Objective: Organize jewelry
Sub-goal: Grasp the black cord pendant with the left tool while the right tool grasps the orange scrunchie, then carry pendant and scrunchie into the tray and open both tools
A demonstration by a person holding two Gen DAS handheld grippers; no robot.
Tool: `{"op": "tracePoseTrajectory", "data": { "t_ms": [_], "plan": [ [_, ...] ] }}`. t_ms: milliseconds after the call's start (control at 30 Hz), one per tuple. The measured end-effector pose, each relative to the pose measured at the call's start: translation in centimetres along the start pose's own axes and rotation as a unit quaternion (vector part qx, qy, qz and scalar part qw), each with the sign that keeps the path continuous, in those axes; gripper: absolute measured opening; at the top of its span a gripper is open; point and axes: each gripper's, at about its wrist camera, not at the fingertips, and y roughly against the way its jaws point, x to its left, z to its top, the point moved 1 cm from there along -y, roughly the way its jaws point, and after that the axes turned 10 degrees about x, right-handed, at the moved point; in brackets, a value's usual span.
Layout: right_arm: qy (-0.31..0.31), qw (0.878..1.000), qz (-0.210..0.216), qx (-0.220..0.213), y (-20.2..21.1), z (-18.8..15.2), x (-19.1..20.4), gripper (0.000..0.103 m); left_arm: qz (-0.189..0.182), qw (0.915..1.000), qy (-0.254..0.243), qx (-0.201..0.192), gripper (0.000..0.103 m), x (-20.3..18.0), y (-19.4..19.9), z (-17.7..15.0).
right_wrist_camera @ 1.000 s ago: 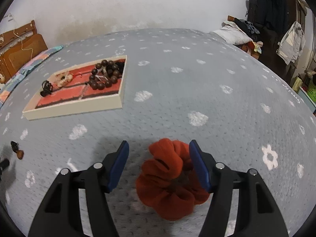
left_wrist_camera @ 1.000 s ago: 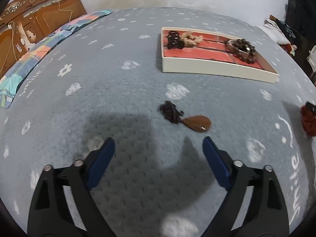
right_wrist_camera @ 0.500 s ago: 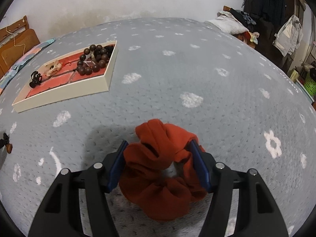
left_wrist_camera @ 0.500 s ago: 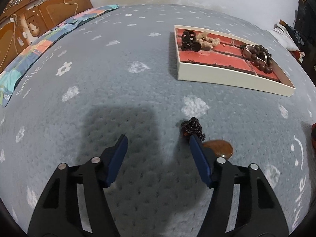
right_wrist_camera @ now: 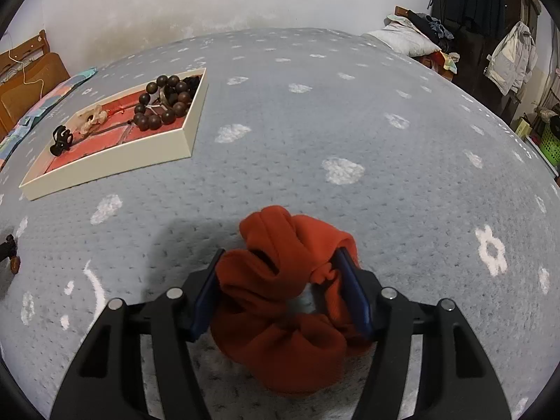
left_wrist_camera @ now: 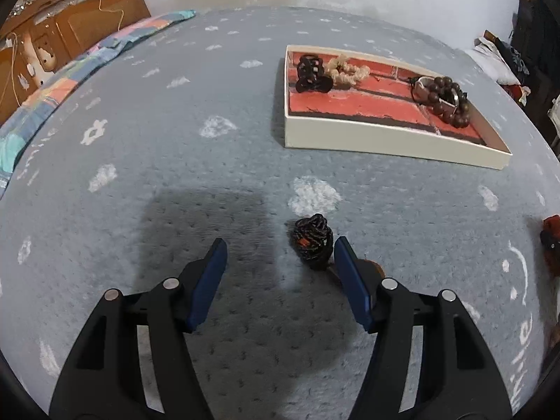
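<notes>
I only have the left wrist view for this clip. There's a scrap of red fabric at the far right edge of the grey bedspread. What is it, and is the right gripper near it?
Observer: It is a rust-red fabric scrunchie, and the right gripper has its blue fingers pressed into both sides of it.
Operator: Lifted yet?
Observer: I cannot tell; its lower folds look to be against the grey flowered bedspread.
Operator: Anything beyond the bed on that side?
Observer: Yes, a pale jacket hangs by dark furniture, with a green basket lower down.
</notes>
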Motion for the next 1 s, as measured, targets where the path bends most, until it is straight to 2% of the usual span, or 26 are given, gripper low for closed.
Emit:
{"op": "tracePoseTrajectory", "data": {
  "t_ms": [267, 333, 467, 800, 1000],
  "plan": [
    [0.005, 1.0, -0.006, 0.001, -0.4, -0.2, 0.1, 0.062, -0.003, 0.9998, -0.005, 0.021, 0.055, 0.1, -1.5, 0.7],
    [0.004, 1.0, -0.005, 0.001, -0.3, -0.2, 0.1, 0.061, 0.001, 0.9998, -0.007, 0.02, 0.05, 0.1, -1.5, 0.8],
    [-0.004, 1.0, 0.005, -0.002, 0.2, -0.5, -0.3, 0.042, -0.002, 0.9999, -0.008, 0.014, 0.024, 0.5, -1.2, 0.5],
    [-0.013, 1.0, 0.003, -0.01, 0.6, -0.9, -1.1, 0.019, -0.005, 1.0, -0.004, -0.001, 0.022, 0.2, 0.1, -1.3],
    [-0.007, 0.999, -0.003, -0.032, 1.7, -0.6, -0.8, 0.015, 0.004, 0.9998, -0.003, -0.021, 0.022, 0.5, 1.3, -0.9]
  ]
}}
